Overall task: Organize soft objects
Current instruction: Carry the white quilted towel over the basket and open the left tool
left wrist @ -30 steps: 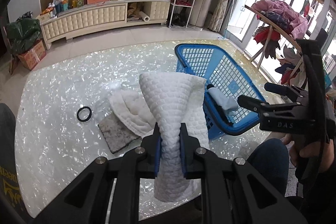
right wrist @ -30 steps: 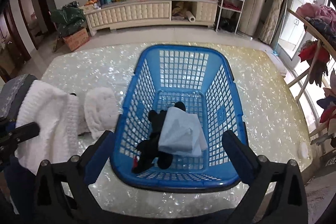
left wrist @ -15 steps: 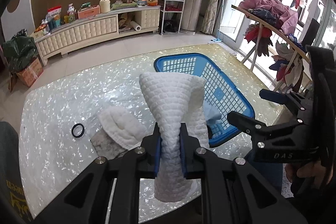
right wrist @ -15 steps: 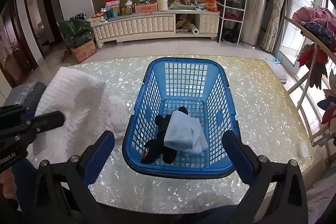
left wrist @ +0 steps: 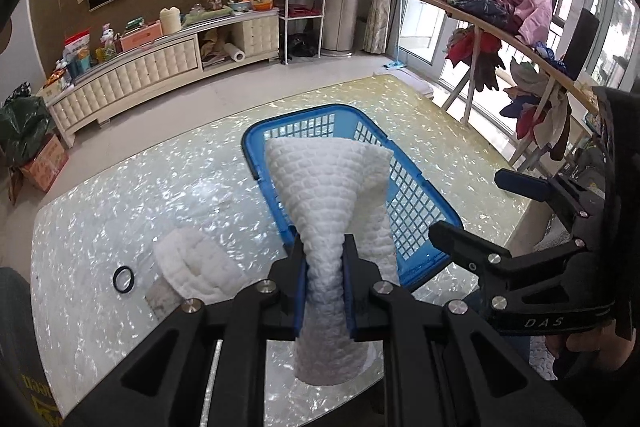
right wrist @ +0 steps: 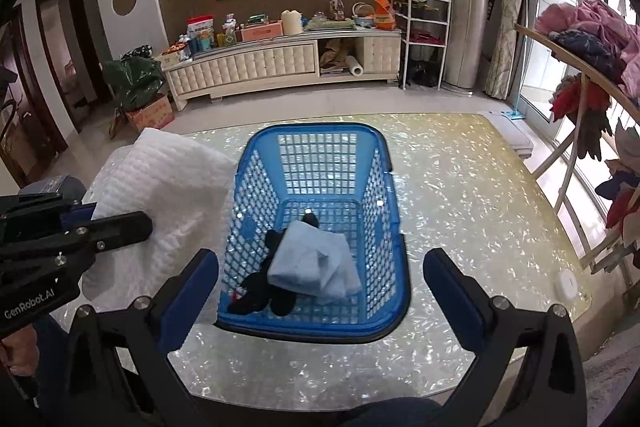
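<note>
My left gripper (left wrist: 325,267) is shut on a white textured towel (left wrist: 332,195), which hangs lifted above the table, just left of the blue basket (left wrist: 416,203). The same white towel (right wrist: 168,203) shows at the left of the right wrist view, beside the basket (right wrist: 384,179). Inside the basket lie a light blue cloth (right wrist: 312,259) and a black soft item (right wrist: 260,287). My right gripper (right wrist: 320,287) stands open over the basket's near rim with nothing between its fingers. A second white folded cloth (left wrist: 192,267) lies on the table.
A black ring (left wrist: 123,279) and a grey stone-like slab (left wrist: 160,301) lie on the pearly table (left wrist: 100,211). A small white disc (right wrist: 565,283) sits near the table's right edge. A clothes rack (left wrist: 512,39) loaded with garments stands at the right.
My left gripper has lifted the towel and carried it rightwards toward the basket. My right gripper has drawn back and up a little, so the basket looks smaller.
</note>
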A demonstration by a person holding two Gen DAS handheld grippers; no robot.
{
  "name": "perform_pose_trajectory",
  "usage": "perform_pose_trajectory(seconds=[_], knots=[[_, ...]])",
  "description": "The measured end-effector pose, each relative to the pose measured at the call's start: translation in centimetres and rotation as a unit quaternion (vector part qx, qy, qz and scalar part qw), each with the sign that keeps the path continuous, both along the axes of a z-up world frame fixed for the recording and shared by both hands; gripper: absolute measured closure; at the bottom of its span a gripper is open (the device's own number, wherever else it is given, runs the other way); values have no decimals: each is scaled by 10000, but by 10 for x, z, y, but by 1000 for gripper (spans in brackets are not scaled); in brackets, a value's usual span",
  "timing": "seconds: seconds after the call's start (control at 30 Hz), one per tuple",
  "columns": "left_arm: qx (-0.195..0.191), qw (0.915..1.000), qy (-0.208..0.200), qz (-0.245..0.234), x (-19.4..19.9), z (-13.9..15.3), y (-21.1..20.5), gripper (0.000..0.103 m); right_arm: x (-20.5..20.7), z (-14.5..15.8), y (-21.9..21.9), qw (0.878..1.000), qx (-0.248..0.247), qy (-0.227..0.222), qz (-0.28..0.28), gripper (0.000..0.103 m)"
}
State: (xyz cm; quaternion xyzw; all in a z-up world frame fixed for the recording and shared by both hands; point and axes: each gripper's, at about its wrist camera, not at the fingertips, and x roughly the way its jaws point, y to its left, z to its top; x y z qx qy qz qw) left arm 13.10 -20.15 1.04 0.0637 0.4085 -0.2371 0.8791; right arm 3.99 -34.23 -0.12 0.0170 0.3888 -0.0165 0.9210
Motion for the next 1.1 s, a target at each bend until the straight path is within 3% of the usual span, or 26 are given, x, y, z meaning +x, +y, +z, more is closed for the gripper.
perform_pose_trajectory(seconds=[0.43, 0.7, 1.03, 1.1], knots=[[268, 9995, 86, -157, 40, -18, -44, 90, 11, -15, -18, 9998, 142, 158, -27, 0], [96, 9992, 163, -355, 64, -37, -56, 90, 25, -27, -29, 9992, 240, 314, -116, 0], [20, 9951, 923, -343, 93, -68, -71, 89, 28, -40, -32, 9979, 372, 502, -168, 0], [26, 9952, 920, -324, 93, -70, -72, 89, 28, -40, -31, 9977, 378, 531, -171, 0]])
